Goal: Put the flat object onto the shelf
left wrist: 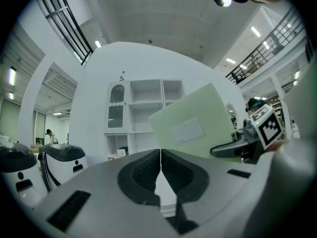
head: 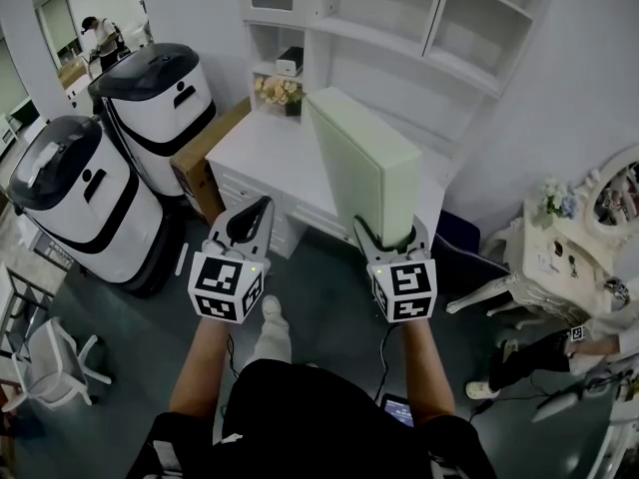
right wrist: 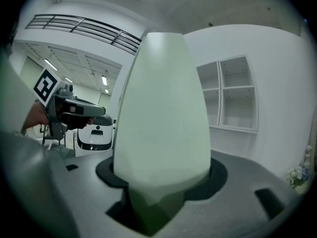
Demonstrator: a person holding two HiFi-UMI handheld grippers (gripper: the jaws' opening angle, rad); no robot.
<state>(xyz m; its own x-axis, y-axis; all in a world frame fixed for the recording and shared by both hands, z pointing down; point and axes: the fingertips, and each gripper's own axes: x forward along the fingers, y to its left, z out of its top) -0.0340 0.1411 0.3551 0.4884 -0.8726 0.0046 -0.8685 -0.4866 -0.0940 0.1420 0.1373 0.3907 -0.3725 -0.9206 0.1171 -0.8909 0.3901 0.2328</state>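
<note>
The flat object is a pale green slab-like box (head: pixel 361 163), held upright with its long edge toward me. My right gripper (head: pixel 391 236) is shut on its lower end, one finger on each broad face. In the right gripper view the box (right wrist: pixel 161 113) fills the middle and rises from between the jaws (right wrist: pixel 161 180). My left gripper (head: pixel 262 208) hangs level with it to the left, shut and empty, its pads (left wrist: pixel 148 175) meeting edge to edge. From the left gripper view the box (left wrist: pixel 193 128) stands at the right. The white shelf unit (head: pixel 399 28) rises beyond a white desk (head: pixel 265 143).
Two white-and-black machines (head: pixel 70 193) (head: pixel 160 98) stand at the left, with a brown cardboard box (head: pixel 205 153) against the desk. Flowers (head: pixel 280 90) sit at the desk's back. A white ornate table (head: pixel 544 252) and a person's legs (head: pixel 529 352) are at the right.
</note>
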